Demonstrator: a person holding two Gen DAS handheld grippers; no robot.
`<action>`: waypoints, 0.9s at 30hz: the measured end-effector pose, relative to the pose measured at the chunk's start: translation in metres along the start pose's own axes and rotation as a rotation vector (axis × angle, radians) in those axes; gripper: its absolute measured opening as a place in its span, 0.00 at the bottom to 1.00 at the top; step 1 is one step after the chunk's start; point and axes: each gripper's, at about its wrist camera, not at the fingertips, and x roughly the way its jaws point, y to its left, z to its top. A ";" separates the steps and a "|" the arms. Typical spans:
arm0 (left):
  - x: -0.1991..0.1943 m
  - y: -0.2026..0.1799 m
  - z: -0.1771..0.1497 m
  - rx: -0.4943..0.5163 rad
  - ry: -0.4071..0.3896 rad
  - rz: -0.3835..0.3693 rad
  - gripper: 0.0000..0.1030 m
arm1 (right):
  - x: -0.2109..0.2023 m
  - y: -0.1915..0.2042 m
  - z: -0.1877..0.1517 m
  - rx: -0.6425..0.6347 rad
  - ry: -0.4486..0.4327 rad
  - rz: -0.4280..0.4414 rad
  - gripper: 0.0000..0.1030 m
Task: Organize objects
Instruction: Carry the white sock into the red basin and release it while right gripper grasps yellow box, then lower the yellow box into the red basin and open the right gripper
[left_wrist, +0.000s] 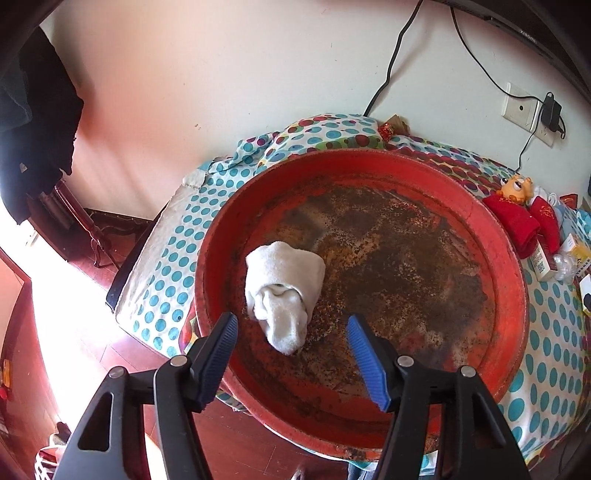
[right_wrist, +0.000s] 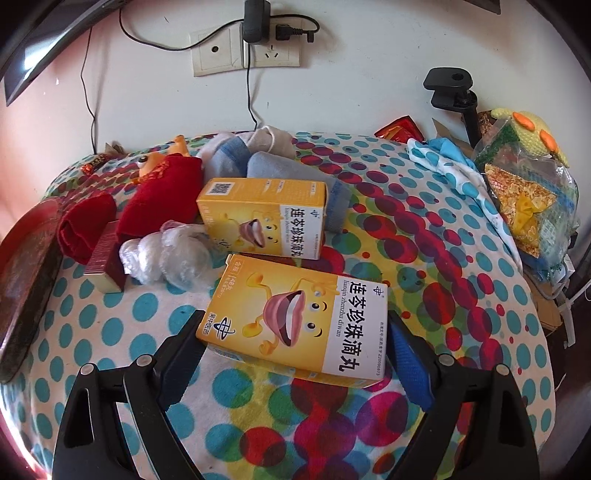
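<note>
While the left hand-held gripper (left_wrist: 291, 338) hangs over the big red tray (left_wrist: 511, 266), its jaws are spread wide with nothing between them. That tray is round, pretty rusty across the bottom, and sits on the polka-dot cloth (left_wrist: 173, 240) covering the table. Inside the tray, toward its left side, lies a rolled-up white sock (left_wrist: 282, 291), and the sock's near end sits just ahead of the gap between the fingers without touching either one. Off past the tray's right rim, in the left wrist view, you can see a small orange toy (left_wrist: 515, 188) and rolled red socks (left_wrist: 517, 223) on the cloth.

Over in the right wrist view, the tray's edge (right_wrist: 22, 280) shows at far left. To the right of it there's a rolled red sock (right_wrist: 86, 232), then a dark red little box (right_wrist: 107, 264), then some crumpled clear plastic (right_wrist: 166, 254). Right of that sit two yellow medicine boxes: the far yellow box (right_wrist: 264, 218) leans on a grey-blue sock (right_wrist: 295, 173) behind it, and the near yellow box (right_wrist: 295, 321) lies flat on the cloth. The right hand-held gripper (right_wrist: 295, 349) has a finger on each side of that near box, jaws open wide; whether the pads are actually touching the box I can't tell. Far right from the tray, a bagged yellow knitted toy (right_wrist: 524, 173) sits at the table edge.
</note>
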 end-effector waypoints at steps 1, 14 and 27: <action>-0.001 0.000 -0.002 -0.003 -0.004 -0.010 0.62 | -0.006 0.004 -0.001 -0.002 -0.005 0.014 0.87; -0.004 0.015 -0.013 -0.013 -0.035 -0.032 0.62 | -0.059 0.149 0.008 -0.255 -0.071 0.276 0.88; -0.008 0.037 -0.011 -0.071 -0.047 -0.069 0.62 | -0.054 0.267 -0.007 -0.509 -0.033 0.381 0.88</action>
